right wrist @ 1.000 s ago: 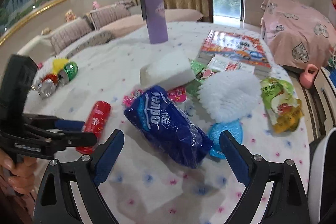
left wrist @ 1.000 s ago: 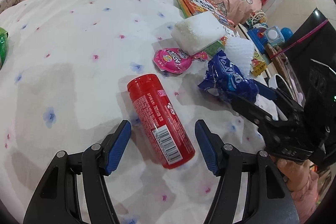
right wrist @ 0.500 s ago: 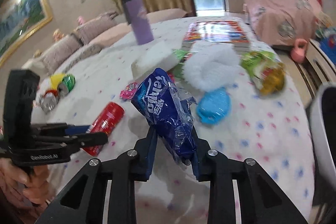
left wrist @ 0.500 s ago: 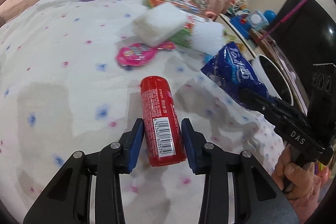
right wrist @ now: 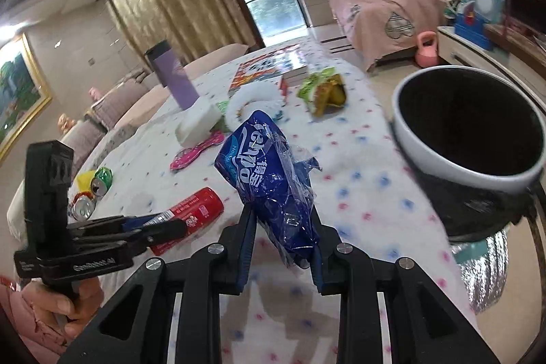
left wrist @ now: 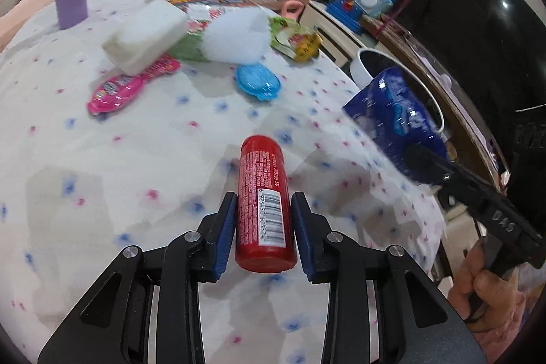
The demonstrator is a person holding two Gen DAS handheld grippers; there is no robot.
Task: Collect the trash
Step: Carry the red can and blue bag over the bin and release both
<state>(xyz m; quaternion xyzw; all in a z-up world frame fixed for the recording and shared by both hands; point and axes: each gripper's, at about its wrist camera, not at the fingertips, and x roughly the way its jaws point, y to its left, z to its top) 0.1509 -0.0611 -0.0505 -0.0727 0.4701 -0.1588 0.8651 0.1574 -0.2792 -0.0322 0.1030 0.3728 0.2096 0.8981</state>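
The bin stands off the table's right edge. The right gripper clamps the blue wrapper just short of it — limp film could slip free. The left gripper pinches the red tube above the near edge — smooth, it might roll out.

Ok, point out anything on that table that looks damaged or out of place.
Crushed drink cans lie dented on their sides at the table's far left edge. A white foam block rests tilted on the pink wrapper. Nothing looks spilled.
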